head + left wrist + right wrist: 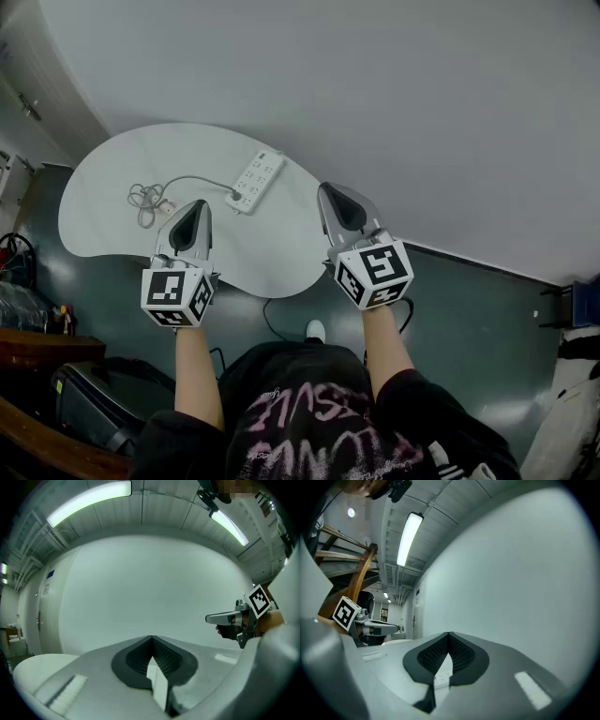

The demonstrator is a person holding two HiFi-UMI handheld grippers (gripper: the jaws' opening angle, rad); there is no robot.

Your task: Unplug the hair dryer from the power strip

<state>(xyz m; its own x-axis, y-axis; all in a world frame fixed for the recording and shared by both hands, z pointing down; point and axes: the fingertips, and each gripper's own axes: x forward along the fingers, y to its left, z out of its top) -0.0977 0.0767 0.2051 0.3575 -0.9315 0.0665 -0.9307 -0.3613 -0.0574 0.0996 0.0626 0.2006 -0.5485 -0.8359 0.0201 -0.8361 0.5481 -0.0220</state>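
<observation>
In the head view a white power strip [255, 180] lies near the far edge of a white rounded table [103, 211]. A dark plug [234, 196] sits in its near end. From it a grey cable [192, 178] runs left to a loose coil [145, 197]. The hair dryer itself does not show. My left gripper [196, 205] hovers over the table just right of the coil, shut and empty. My right gripper [330, 189] hangs off the table's right edge, also shut and empty. Each gripper view shows its own jaws pressed together: left gripper [151, 638], right gripper [449, 633]. A bit of the strip [440, 677] shows below the right gripper's closed pads.
A white wall [394, 103] rises behind the table. Dark green floor [469, 319] surrounds it. A black bag [89, 398] and wooden furniture [37, 342] stand at the lower left. A black cord [272, 328] trails on the floor near the person's shoe [316, 330].
</observation>
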